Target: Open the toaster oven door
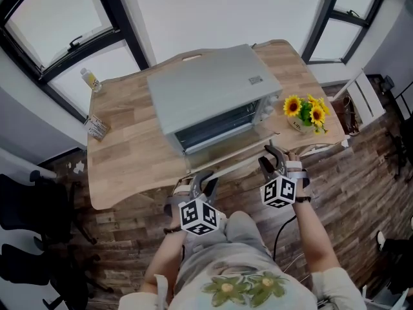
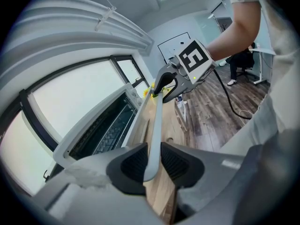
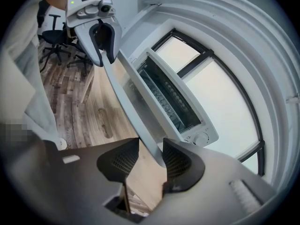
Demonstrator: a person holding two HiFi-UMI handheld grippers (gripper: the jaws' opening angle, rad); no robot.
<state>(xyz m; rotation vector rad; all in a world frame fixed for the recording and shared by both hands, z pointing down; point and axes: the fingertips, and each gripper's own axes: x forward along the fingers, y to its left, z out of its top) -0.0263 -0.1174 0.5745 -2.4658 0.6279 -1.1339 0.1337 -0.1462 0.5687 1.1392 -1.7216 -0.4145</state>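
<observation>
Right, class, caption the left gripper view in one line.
Left gripper shut on the handle of the partly open toaster oven, right gripper at the handle's far end.

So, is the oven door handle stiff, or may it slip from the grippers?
Probably stiff: the door handle runs straight from the left gripper to the right gripper, with no visible sag. Its smooth pale surface looks slippery, so the pads might slide along it.

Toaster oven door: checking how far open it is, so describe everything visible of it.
The silver toaster oven door is swung well down over the light wooden table, exposing dark wire racks. A pale grey handle bar runs along its free edge; the left tool is clamped on it, while the right tool straddles it loosely.
</observation>
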